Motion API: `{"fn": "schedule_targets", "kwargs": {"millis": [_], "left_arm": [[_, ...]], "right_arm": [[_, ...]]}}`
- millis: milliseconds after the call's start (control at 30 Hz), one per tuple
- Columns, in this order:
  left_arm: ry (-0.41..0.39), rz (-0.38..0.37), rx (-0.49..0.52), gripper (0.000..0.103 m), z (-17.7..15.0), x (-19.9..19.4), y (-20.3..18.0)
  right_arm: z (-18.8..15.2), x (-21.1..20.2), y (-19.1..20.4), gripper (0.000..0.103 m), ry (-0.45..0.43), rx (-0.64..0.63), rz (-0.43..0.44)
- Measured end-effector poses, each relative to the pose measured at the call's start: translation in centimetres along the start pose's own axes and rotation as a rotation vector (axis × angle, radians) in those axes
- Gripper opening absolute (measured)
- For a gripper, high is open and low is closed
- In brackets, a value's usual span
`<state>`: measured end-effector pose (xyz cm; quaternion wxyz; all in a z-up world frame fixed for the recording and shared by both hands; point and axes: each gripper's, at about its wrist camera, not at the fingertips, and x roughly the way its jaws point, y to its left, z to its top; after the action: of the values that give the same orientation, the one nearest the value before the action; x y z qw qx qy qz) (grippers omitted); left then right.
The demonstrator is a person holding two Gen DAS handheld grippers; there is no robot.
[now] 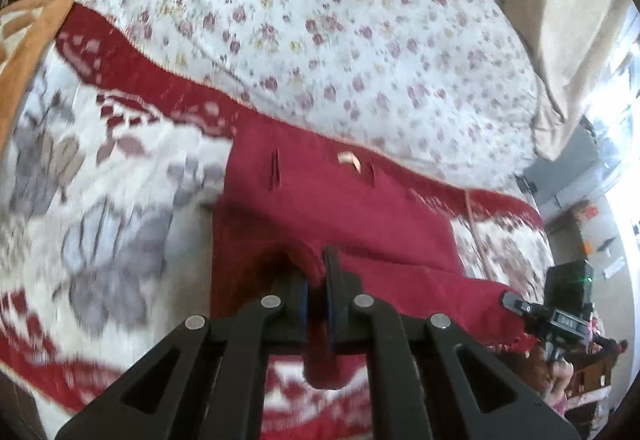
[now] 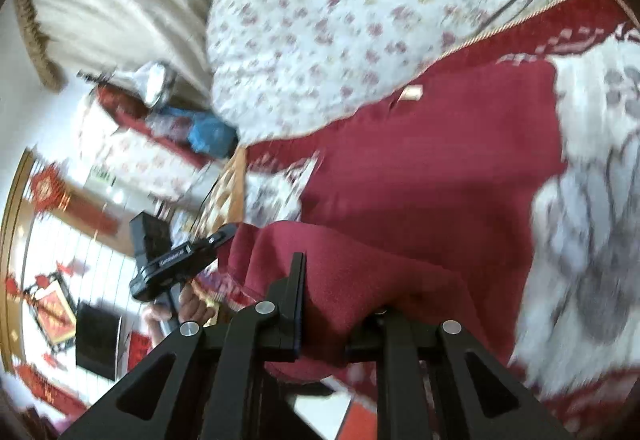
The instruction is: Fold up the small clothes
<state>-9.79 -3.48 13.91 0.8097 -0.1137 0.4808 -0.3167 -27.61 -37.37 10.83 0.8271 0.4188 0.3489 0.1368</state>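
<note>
Red garment (image 1: 340, 199) lay soft and limp on the bed (image 1: 320, 19). Left hand-held gripper (image 1: 316, 272) pinched its near hem; right hand-held gripper (image 2: 340, 300) clamped another hem fold. Best gripped at corners.

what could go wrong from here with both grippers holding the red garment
1. The left gripper pinches only a thin fold of the red garment near its edge, so the cloth may slip out as it is carried over.
2. The right gripper has cloth draped over one finger, which could snag on release.
3. The garment lies on a loose patterned blanket that might drag along and spoil the fold.
</note>
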Motion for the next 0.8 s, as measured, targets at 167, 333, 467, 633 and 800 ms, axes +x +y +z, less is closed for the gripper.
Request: {"fn": "schedule_targets", "kwargs": {"millis": [167,333,467,633,800], "left_arm": [[0.018,0.012,-0.072,0.006,4.5,5.1,1.1],[0.035,0.038,-0.143,0.007,6.5,10.1,2.9],[0.059,0.091,-0.140,0.013,7.0,13.0,3.9],[0.038,0.019,-0.147,0.071,7.8,13.1,3.9],[-0.056,0.075,-0.124,0.079,8.2,11.2,3.4]], "right_arm": [[4.6,2.0,-2.1,0.015,-0.019,0.041,-0.048],[8.5,5.1,-5.3,0.017,0.000,0.084,-0.089],[10.2,7.1,-8.2,0.026,0.042,0.130,-0.152],[11.3,6.3,-9.1,0.034,0.024,0.120,-0.100],[12.1,2.9,-7.6,0.062,-0.093,0.094,-0.150]]}}
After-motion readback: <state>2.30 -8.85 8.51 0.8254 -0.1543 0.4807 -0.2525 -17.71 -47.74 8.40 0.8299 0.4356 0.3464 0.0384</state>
